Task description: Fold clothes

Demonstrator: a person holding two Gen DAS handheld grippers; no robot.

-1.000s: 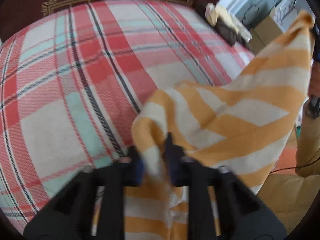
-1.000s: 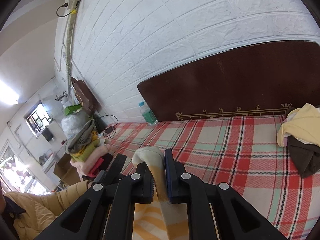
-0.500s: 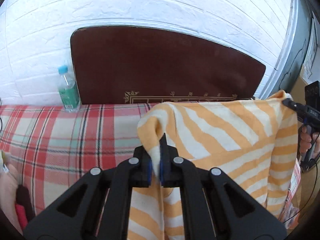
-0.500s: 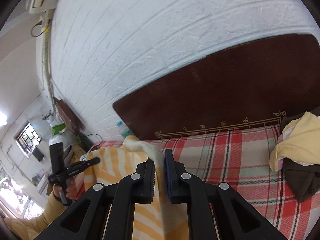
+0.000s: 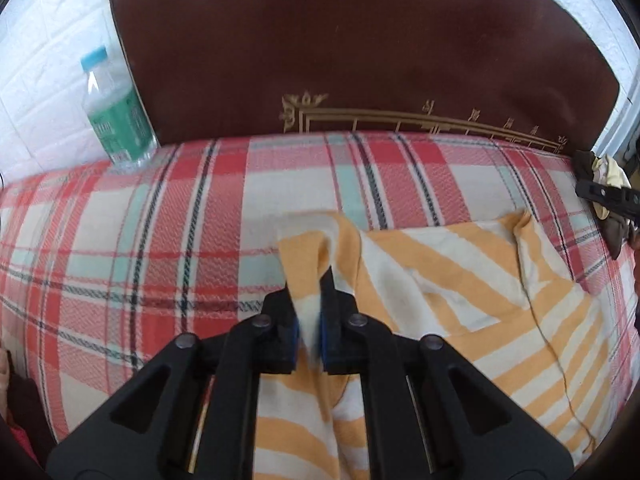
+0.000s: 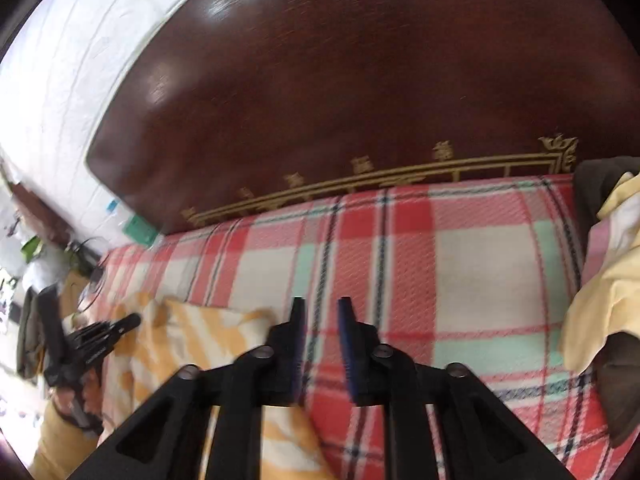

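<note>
Two grippers are working differently: your left gripper (image 5: 308, 320) is pinching the orange-and-white striped cloth garment (image 5: 472, 292), lying near the red plaid bedcover's (image 5: 160, 240) headboard edge, probably to steer it; your right gripper (image 6: 322, 344) is gaping, holding nothing.

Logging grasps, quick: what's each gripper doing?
Left gripper: shut on the orange-and-white striped cloth.
Right gripper: open, empty.

Dark brown headboard (image 5: 360, 40) with gold ornamental border, set against a white brick-pattern wall (image 5: 48, 52). Red, white and teal plaid bedspread (image 5: 160, 240) below. Clear plastic water bottle (image 5: 114, 114), blue cap, green label, upright beside the headboard's left edge.
</note>
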